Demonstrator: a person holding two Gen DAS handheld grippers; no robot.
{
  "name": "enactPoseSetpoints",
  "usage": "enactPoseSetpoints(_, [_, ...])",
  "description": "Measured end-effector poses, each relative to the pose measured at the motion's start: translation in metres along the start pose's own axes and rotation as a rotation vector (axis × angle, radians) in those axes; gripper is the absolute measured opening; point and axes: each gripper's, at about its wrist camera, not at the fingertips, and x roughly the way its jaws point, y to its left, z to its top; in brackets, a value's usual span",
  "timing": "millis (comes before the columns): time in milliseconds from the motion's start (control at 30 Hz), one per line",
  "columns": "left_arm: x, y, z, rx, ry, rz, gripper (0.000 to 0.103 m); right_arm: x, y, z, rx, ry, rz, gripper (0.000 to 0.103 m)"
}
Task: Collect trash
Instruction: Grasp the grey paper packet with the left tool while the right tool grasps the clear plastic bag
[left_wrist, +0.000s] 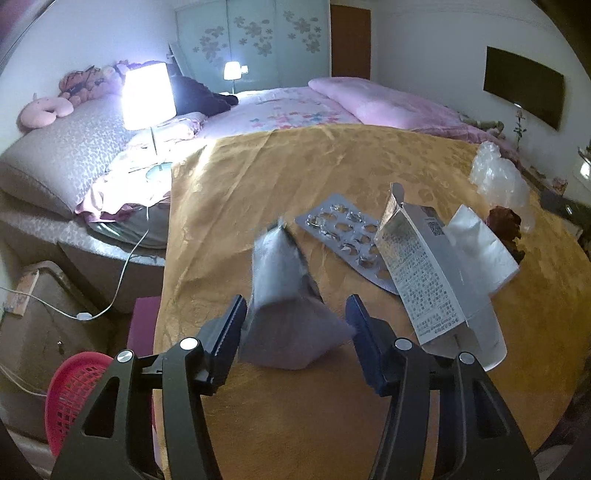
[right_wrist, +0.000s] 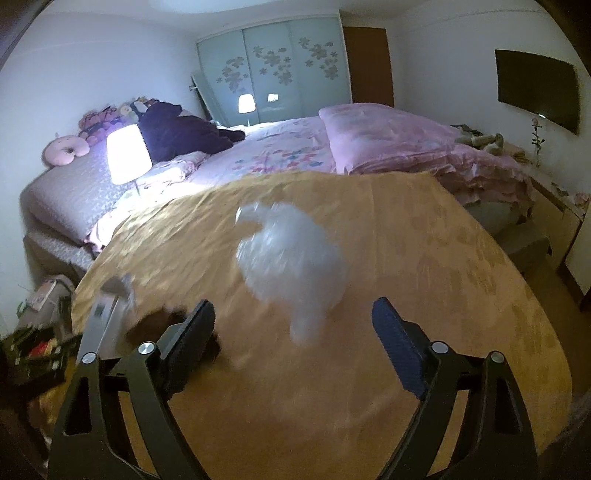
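On the yellow tablecloth (left_wrist: 280, 177) lies trash. A grey crumpled packet (left_wrist: 284, 295) sits between the fingers of my open left gripper (left_wrist: 295, 314), touching neither pad clearly. Beyond it lie an empty pill blister (left_wrist: 343, 236), an opened medicine box (left_wrist: 424, 273), a white tissue (left_wrist: 480, 243), a brown scrap (left_wrist: 506, 225) and a clear plastic wrap (left_wrist: 498, 177). In the right wrist view, my open right gripper (right_wrist: 293, 317) faces the blurred white plastic wrap (right_wrist: 291, 258), which lies ahead between the fingers. The box (right_wrist: 103, 314) and brown scrap (right_wrist: 159, 321) show at left.
A red mesh basket (left_wrist: 74, 398) stands on the floor left of the table. A lit lamp (left_wrist: 147, 96) stands beyond the table's far left corner, with its cable (left_wrist: 125, 269) hanging down. The bed (left_wrist: 295, 107) with pink bedding lies behind. The table edge curves at right (right_wrist: 535, 302).
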Motion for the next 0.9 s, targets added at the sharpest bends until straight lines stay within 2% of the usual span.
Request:
enactPoseSetpoints(300, [-0.001, 0.001, -0.002, -0.004, -0.008, 0.000, 0.053, 0.041, 0.015, 0.034, -0.063, 0.010, -0.006, 0.089])
enactPoseSetpoints(533, [-0.002, 0.000, -0.002, -0.004, -0.008, -0.003, 0.053, 0.072, 0.017, 0.041, -0.052, 0.083, -0.046, 0.089])
enactPoseSetpoints(767, [-0.002, 0.000, -0.002, -0.005, -0.007, -0.004, 0.053, 0.077, 0.011, 0.035, -0.053, 0.126, -0.045, 0.059])
enactPoseSetpoints(900, [-0.003, 0.002, -0.002, -0.014, -0.009, -0.011, 0.053, 0.066, 0.007, 0.031, -0.051, 0.118, -0.026, 0.051])
